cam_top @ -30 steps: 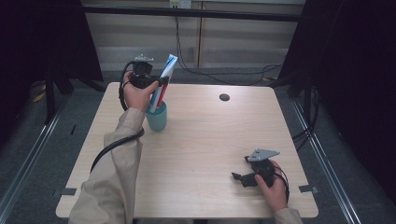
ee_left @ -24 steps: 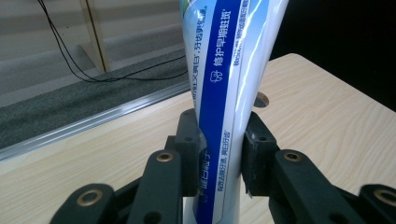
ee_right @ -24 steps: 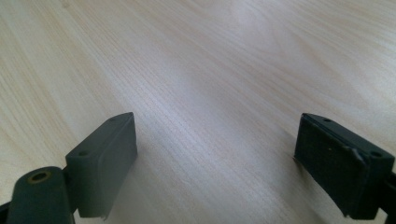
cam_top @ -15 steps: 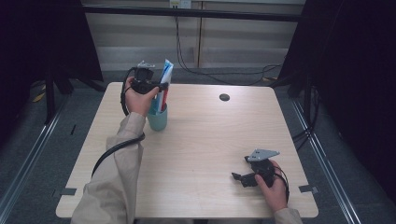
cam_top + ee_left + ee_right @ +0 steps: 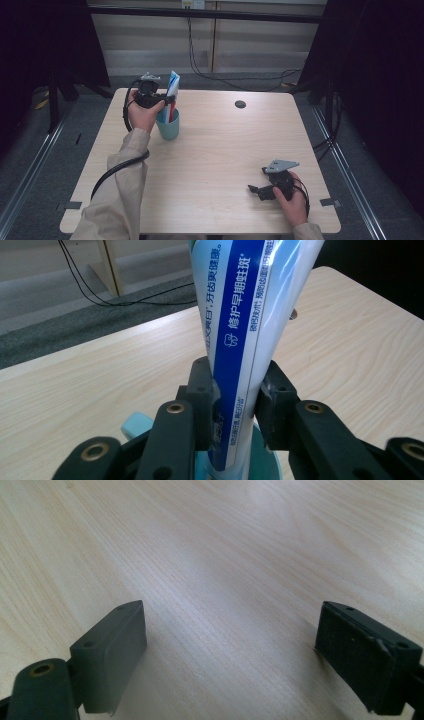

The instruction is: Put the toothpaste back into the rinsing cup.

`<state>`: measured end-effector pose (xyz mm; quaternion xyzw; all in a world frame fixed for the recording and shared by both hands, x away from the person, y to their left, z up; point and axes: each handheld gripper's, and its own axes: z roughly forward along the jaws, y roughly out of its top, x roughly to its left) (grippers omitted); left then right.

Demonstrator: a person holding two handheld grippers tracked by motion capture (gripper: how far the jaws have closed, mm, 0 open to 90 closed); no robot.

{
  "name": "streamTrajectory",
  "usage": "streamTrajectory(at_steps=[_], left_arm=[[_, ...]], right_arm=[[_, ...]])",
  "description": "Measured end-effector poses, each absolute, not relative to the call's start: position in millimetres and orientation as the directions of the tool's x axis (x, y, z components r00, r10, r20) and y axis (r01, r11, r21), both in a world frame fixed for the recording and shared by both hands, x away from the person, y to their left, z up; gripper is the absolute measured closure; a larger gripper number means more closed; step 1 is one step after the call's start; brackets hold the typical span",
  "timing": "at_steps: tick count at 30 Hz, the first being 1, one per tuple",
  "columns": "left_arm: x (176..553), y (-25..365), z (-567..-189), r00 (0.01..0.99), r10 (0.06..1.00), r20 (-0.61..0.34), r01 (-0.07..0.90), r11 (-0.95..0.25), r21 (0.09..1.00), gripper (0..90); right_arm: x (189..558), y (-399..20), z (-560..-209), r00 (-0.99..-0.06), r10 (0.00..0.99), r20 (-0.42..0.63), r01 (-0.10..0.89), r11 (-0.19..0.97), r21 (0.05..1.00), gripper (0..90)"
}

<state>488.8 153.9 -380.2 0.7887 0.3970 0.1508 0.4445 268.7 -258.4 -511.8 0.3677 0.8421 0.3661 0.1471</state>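
The left hand-held gripper has closed on the toothpaste tube standing in the teal cup, seemingly ready to lift it, while the right hand-held gripper rests open on the bench.

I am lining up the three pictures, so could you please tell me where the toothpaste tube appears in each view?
High view: the toothpaste tube stands in the teal cup at the table's far left, gripped by the left gripper.
Left gripper view: the tube rises through the centre, clamped between the two black jaws, the cup's rim below.
Right gripper view: it is not in this picture.
Shared landmark: the light wooden table.
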Motion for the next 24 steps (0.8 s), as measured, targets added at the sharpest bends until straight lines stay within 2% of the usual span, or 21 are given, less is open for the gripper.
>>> streamTrajectory(at_steps=[24], left_arm=[[481.1, 154.7, -396.7, 0.634, 0.766, -0.11, 0.519, -0.315, 0.795, 71.8]], right_arm=[[268.5, -258.4, -511.7, -0.684, 0.729, 0.021, 0.514, 0.462, 0.723, 12.4]])
